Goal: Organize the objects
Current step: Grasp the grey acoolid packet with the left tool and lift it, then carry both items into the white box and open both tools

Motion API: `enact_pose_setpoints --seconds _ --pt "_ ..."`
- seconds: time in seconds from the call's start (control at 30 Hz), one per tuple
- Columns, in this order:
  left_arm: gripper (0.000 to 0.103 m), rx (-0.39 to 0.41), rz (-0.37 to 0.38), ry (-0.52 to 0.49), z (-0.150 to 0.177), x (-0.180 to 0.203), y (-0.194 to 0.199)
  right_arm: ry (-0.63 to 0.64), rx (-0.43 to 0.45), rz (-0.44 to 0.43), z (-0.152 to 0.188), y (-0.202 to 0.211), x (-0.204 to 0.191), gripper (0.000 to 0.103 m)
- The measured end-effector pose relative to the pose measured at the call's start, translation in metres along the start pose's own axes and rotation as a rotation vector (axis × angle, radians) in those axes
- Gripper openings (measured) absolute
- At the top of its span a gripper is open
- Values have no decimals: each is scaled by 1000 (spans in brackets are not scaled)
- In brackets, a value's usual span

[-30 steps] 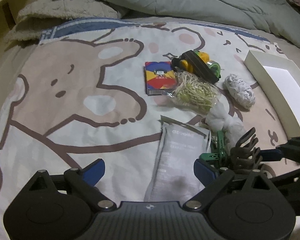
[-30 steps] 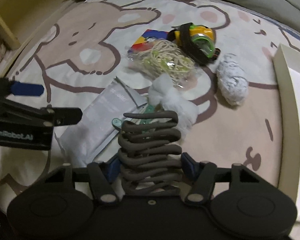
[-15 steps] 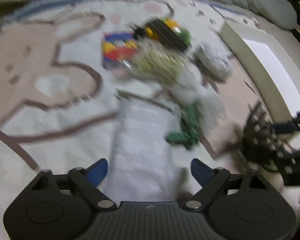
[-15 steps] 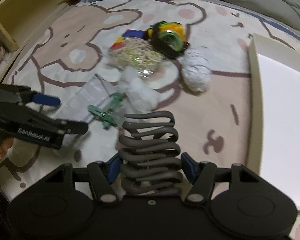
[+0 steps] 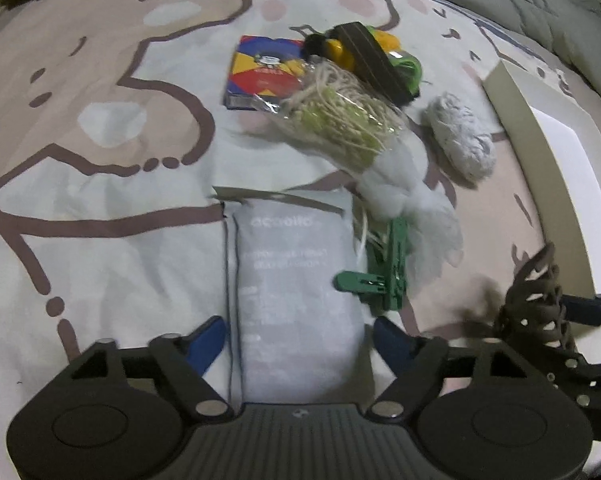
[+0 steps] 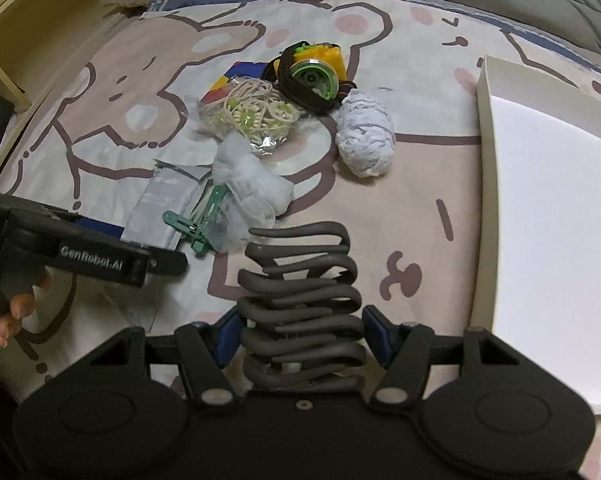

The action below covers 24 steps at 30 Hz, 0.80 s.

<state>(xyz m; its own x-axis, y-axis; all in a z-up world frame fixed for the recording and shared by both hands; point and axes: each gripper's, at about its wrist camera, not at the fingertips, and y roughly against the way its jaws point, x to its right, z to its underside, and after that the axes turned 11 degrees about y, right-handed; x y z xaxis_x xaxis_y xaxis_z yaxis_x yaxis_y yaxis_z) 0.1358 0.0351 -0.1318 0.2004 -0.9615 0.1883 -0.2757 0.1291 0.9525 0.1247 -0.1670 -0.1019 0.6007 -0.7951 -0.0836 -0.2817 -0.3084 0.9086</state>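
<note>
Left tool [image 5: 298,334]: I am closing its jaws around the grey pouch [image 5: 296,288] lying flat on the bed [image 5: 100,200]; I see the pads either side, not yet pressing.
Right tool [image 6: 302,322]: I hold the dark coiled clip [image 6: 302,300] clamped between its pads, above the sheet.
Box [image 6: 548,208]: open, white-floored, just right of the clip.
Green clips [image 5: 384,276]: beside the pouch, touching the white mesh bundle [image 5: 404,196].
</note>
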Motion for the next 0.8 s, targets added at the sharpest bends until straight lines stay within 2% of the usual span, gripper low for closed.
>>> enact_pose_setpoints --seconds 0.07,0.13,0.33,0.53,0.8 --pt "64 6 0 25 0 -4 0 -1 -4 7 0 -2 1 64" --pt "59 11 -1 38 -1 -7 2 -3 -11 13 0 -4 3 64" --pt "57 32 -11 43 1 -8 10 3 5 19 0 -3 4 64" --pt "57 151 -19 81 -4 -13 37 13 85 61 -13 11 4 64" --pt "57 263 44 96 -14 -4 76 -1 223 98 -27 44 9 64"
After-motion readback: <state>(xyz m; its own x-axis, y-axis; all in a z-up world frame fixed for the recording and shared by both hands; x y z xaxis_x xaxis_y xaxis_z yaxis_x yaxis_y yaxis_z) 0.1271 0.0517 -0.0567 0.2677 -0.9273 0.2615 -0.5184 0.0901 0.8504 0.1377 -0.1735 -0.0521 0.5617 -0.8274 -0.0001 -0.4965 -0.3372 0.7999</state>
